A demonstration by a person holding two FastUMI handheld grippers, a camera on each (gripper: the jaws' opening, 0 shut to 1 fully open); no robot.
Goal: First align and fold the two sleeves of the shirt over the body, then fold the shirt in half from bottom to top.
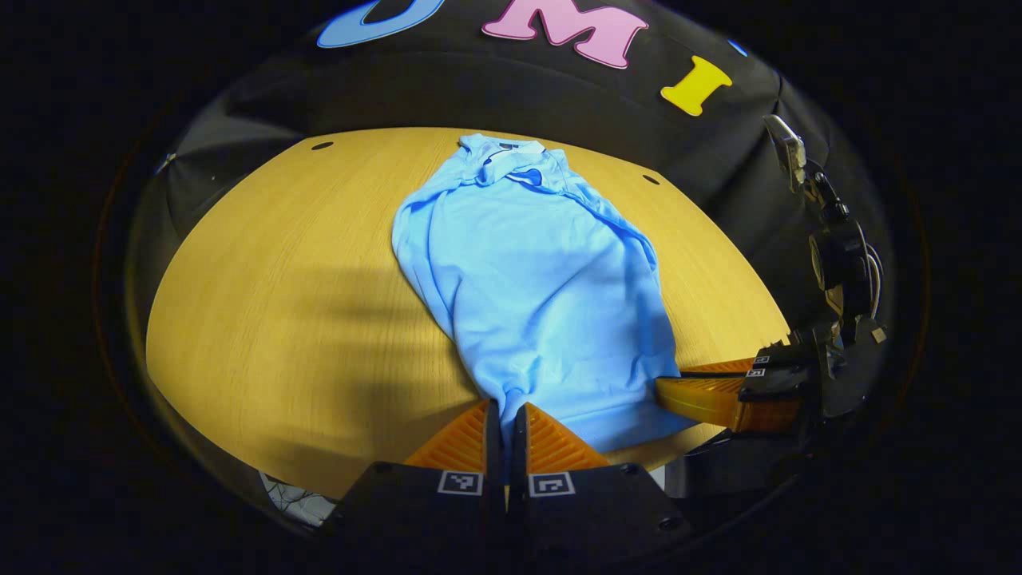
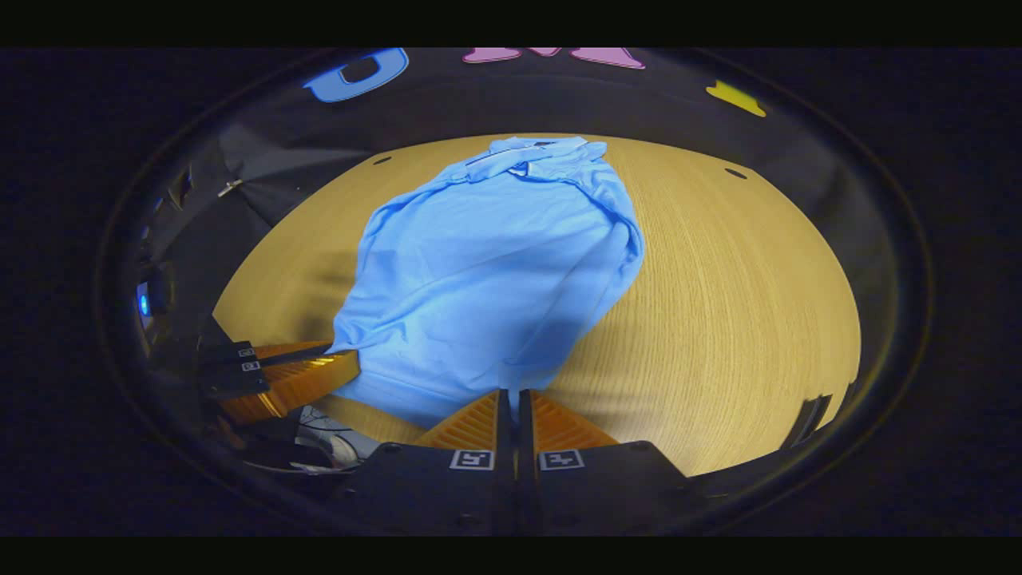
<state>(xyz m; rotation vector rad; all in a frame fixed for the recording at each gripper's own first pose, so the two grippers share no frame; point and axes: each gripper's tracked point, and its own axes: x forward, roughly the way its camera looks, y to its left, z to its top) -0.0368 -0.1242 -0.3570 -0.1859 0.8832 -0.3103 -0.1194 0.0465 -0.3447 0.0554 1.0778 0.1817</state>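
Shirt (image 1: pixel 527 287) looks soft, light, floppy; both tongs, left (image 1: pixel 506 415) and right (image 2: pixel 514 403), pinch its bottom hem corners on the worktop (image 1: pixel 279 303).

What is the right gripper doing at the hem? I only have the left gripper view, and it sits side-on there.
Observer: The right gripper view looks straight down it. The right gripper has its jaws closed, with the bottom hem of the shirt pinched between them.
Operator: And mine, seen from over there?
Observer: The left gripper shows side-on at the other hem corner, jaws together on the fabric edge and low over the table.
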